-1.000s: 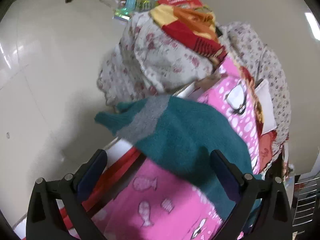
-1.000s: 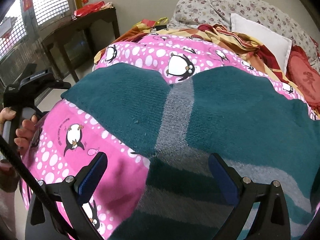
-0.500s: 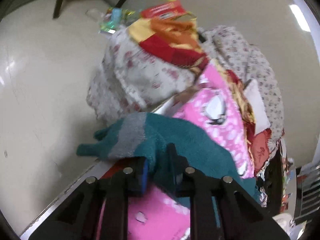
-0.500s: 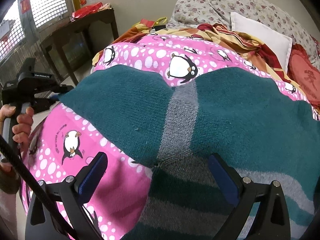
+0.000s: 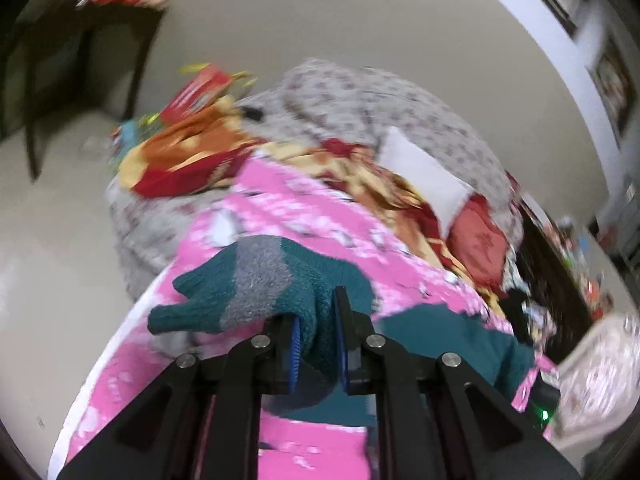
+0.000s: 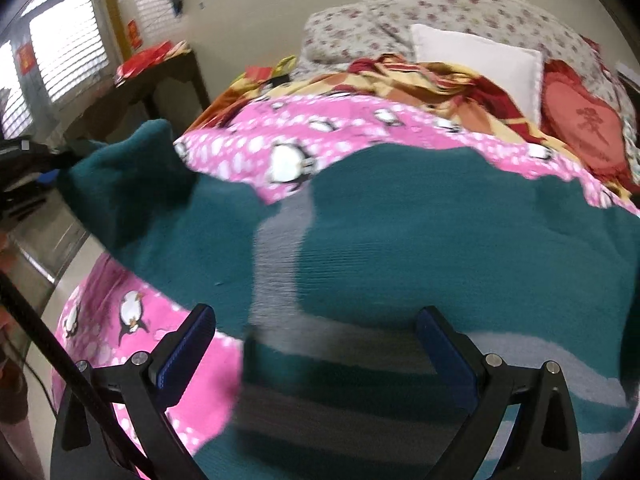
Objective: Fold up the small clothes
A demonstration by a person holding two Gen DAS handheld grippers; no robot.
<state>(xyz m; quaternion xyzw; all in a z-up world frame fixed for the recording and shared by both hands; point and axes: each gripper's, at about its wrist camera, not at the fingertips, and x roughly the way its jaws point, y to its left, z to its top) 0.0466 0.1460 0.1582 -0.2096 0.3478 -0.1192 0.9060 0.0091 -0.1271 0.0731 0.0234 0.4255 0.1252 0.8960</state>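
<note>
Pink fleece blanket printed with penguins (image 6: 352,132) covers the bed and serves as the folding surface; beyond it, at the far end, lie a floral grey quilt (image 6: 460,4), a white rectangular pillow (image 6: 480,64) and a red round cushion (image 6: 580,128). Across the near part of the blanket spreads the teal knitted sweater with grey stripes (image 6: 420,240), its body flat and its left sleeve raised off the bed toward the left.

That sleeve is in the left gripper (image 5: 316,344), whose blue pads are nearly together and pinch a thick bunch of the knit, with the grey-banded cuff (image 5: 240,292) hanging out past the fingers to the left. The right gripper (image 6: 316,344) hovers wide apart over the near striped hem and has nothing between its fingers; whether it touches the cloth cannot be told.

The step in hand looks like folding the sleeve in over the body. To do it well, the sleeve should travel in a shallow arc to the right, landing straight across the chest so the crease falls along the side seam. The loose cuff may droop and double under, so it wants laying down last and flat. The right gripper could usefully steady the body, since soft knit on fleece tends to drag.
</note>
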